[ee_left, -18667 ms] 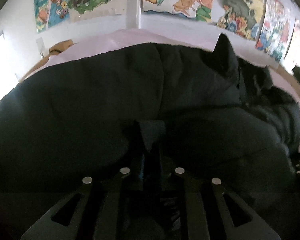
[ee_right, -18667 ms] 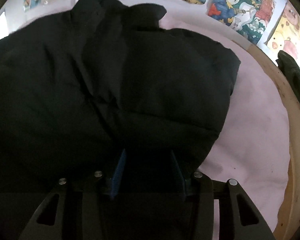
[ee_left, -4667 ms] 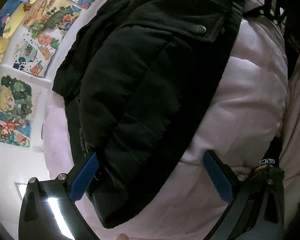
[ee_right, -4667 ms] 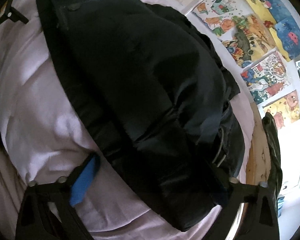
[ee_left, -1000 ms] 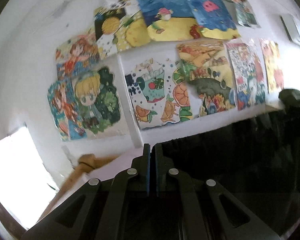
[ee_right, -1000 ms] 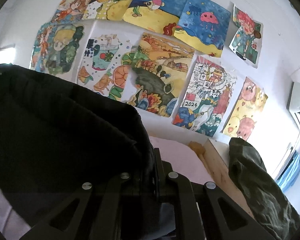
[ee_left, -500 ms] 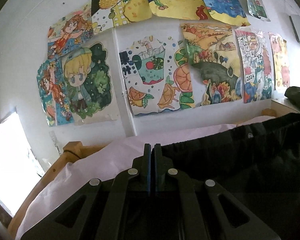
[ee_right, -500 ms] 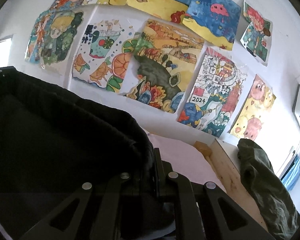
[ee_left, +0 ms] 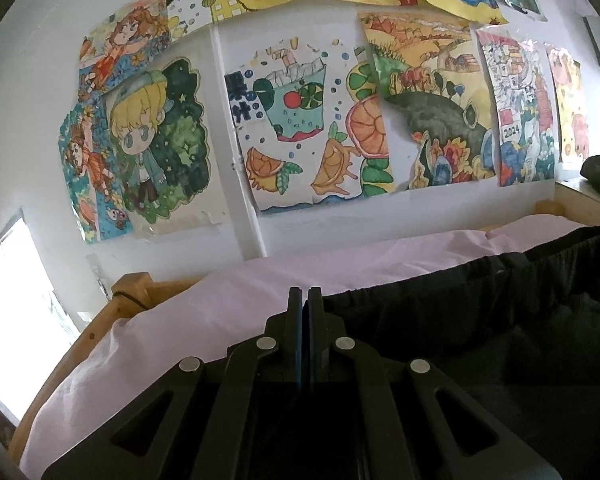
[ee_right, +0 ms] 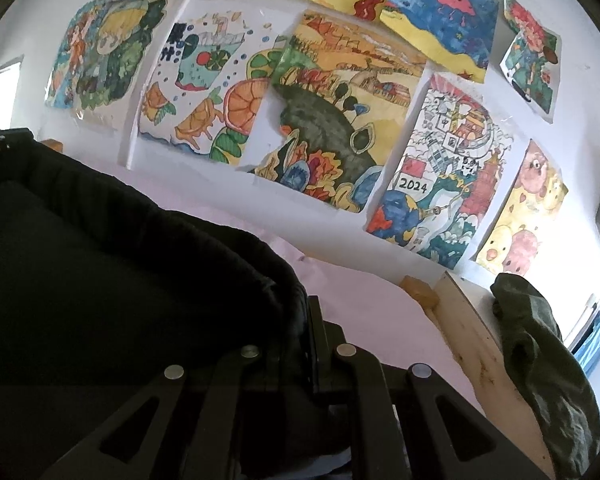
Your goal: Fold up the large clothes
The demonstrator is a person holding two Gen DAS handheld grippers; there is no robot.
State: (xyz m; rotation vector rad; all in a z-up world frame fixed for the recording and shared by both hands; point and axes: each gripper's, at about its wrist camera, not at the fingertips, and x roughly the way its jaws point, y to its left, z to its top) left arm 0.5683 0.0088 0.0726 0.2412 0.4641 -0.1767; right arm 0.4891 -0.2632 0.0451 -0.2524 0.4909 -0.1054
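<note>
**Black jacket held up at both ends over a pink bed**

At the far left of the left wrist view a bright window (ee_left: pixel 8 280) is washed out and cut by the picture's edge, and the wooden bed frame (ee_left: pixel 128 292) shows only at a corner post and along a rail. The pink sheet (ee_left: pixel 220 312) runs across behind the left gripper (ee_left: pixel 305 300), whose fingers are pressed flat together. Black cloth lies against their right side, yet whether any of it is pinched between them cannot be made out. The black jacket (ee_left: pixel 480 320) stretches off to the right from there, so dark that its seams and pockets are lost, and its lower part is cut off by the frame.

In the right wrist view the jacket (ee_right: pixel 120 280) fills the left half, its thick rolled edge bunched over the right gripper (ee_right: pixel 310 320). That gripper is clamped on this edge, and the cloth hides its left finger. A dark green garment (ee_right: pixel 540 360) lies on the wooden ledge (ee_right: pixel 472 340) at the right, partly out of frame.

On the wall, among the drawings (ee_right: pixel 332 120), one poster (ee_right: pixel 440 168) bears "2024"; another (ee_left: pixel 284 108) carries two dark blue Chinese characters, hard to read.
</note>
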